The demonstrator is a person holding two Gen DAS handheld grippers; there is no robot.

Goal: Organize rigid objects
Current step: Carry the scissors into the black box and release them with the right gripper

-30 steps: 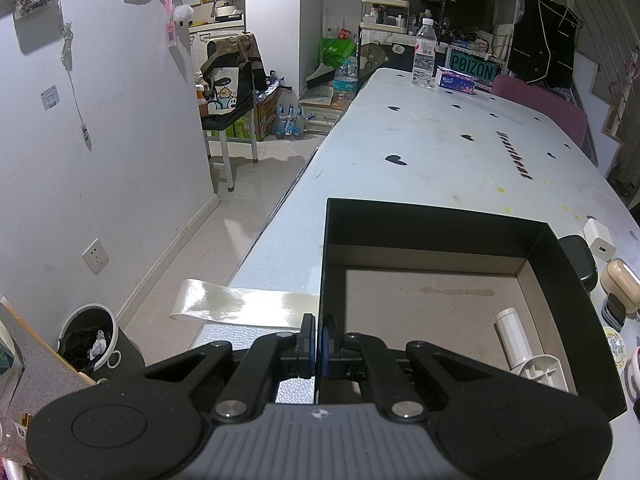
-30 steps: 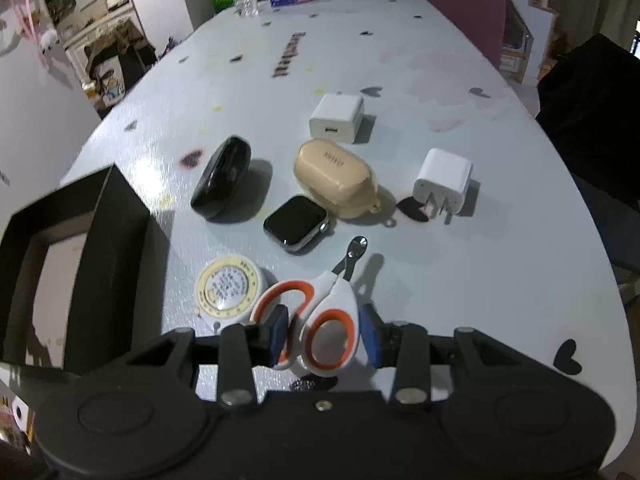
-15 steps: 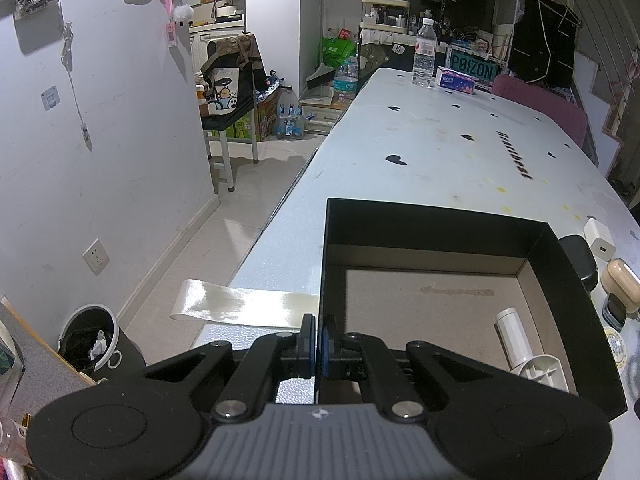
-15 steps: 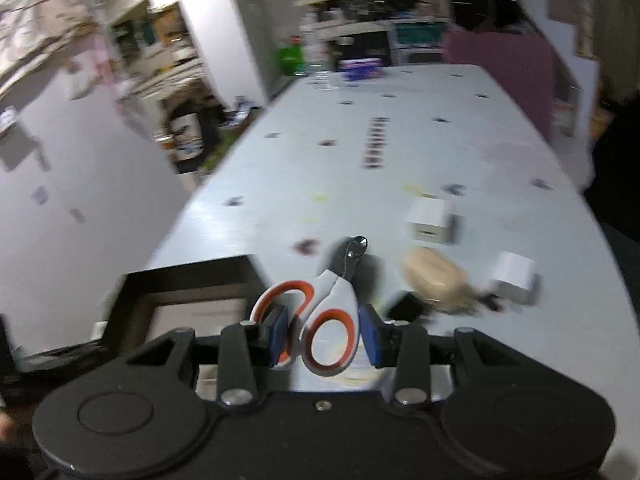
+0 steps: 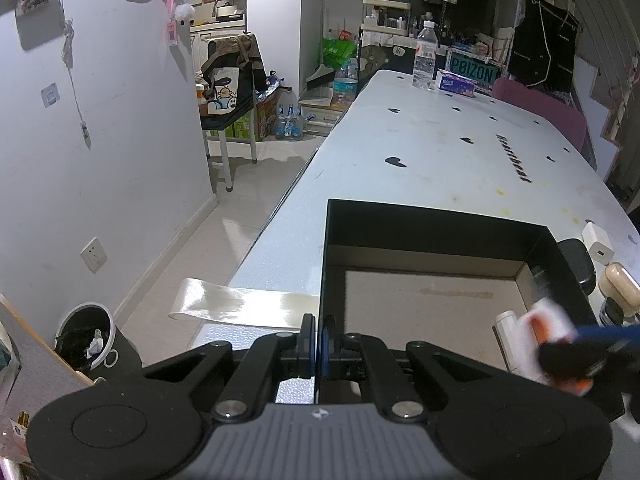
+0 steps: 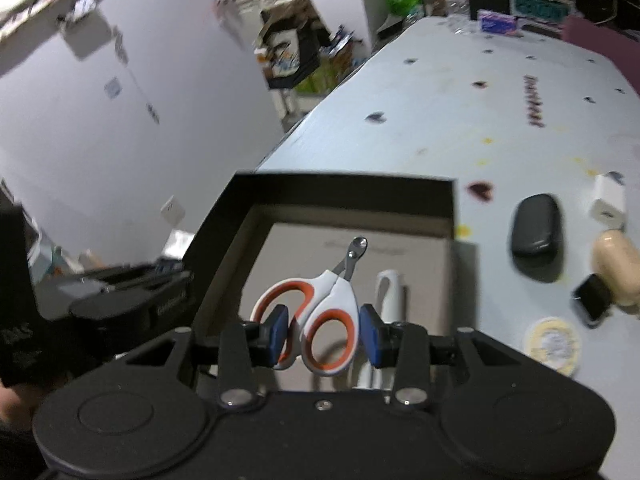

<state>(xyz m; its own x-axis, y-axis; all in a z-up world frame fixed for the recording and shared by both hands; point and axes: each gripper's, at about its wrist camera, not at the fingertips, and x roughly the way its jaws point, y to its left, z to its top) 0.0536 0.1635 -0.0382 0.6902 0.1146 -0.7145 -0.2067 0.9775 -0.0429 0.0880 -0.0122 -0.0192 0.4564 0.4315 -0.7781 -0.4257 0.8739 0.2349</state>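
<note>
— Scissors (image 6: pixel 316 312) have travelled since a second ago: back then they were low over the tabletop (image 6: pixel 460 92) beside the round tape measure (image 6: pixel 554 342), and now the right gripper (image 6: pixel 324 330) carries them above the open black box (image 6: pixel 344 190).

— Are they held firmly?

— The jaws stand partly open around the two orange-and-white handle loops, a blue pad pressing on each outer side, so the loops are pinched between them. The scissors hang in the air, touching nothing else.

— Which way do they lie?

— Their long axis runs straight out from the jaws, along the line the gripper looks, with the short metal tip pointing away toward the box's far wall and tipped downward. Below and just to the right lies a white cylinder (image 6: pixel 386 292) on the box floor, its length roughly parallel to the scissors.

— And the other hand?

— The left gripper (image 5: pixel 319 342) has not shifted; its jaws are closed thin on the near left wall of the box, steadying it. From its camera the scissors show as a blur at the right edge, over the box's right side, so the right hand is plainly the one to place them.

— What does the drop turn on?

— In my judgement, on lowering toward the bare floor left of the cylinder, tip first, before the pads let go.
</note>
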